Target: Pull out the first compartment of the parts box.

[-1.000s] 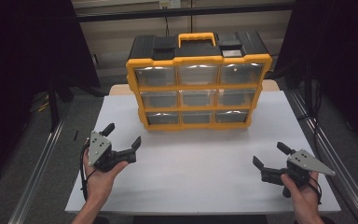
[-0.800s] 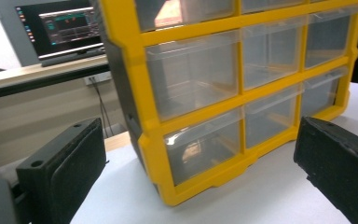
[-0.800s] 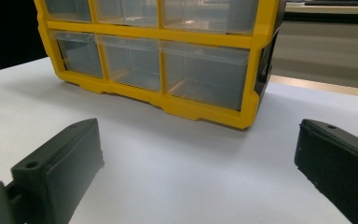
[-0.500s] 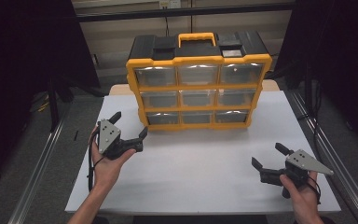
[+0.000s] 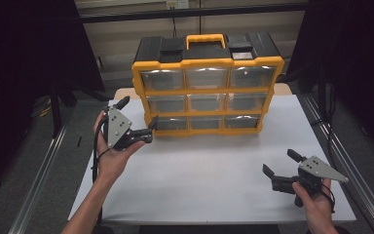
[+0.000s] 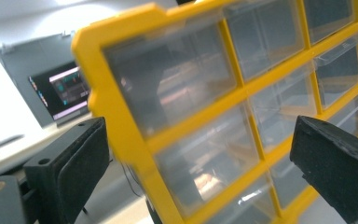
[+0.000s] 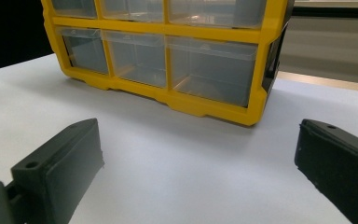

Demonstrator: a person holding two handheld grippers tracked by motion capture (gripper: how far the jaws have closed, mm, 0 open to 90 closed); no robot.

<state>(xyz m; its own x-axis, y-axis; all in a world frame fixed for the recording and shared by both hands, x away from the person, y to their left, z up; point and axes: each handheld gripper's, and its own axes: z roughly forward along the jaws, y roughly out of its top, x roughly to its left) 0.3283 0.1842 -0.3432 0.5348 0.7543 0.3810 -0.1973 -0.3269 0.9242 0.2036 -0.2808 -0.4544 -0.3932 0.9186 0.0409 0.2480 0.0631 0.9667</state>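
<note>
The yellow drawer organizer [image 5: 207, 83] stands upright at the far middle of the white counter [image 5: 214, 175], black lid and yellow carry handle [image 5: 205, 40] on top, nine clear drawers facing us in three rows, all pushed in as far as I can tell. The left tool [image 5: 137, 122] is up at the cabinet's lower left corner, jaws wide apart, one tip just beside the bottom-left drawer [image 5: 170, 123]; from here I can't tell if it touches. In the left gripper view the yellow frame [image 6: 121, 140] sits between the spread pads and tilted hard across the picture, so that tool is rolled over at an angle.

There's the worry. Closing at that tilt, I'd expect a pad to land on the frame bar rather than a drawer lip and slip off. And a pull on a low drawer with nothing bracing the cabinet could drag the whole box forward across the smooth counter, or tip it.

The right tool [image 5: 280, 168] rests low near the front right edge, jaws also apart, empty, well clear of the organizer [image 7: 168, 60]. Too far off to steady anything.
</note>
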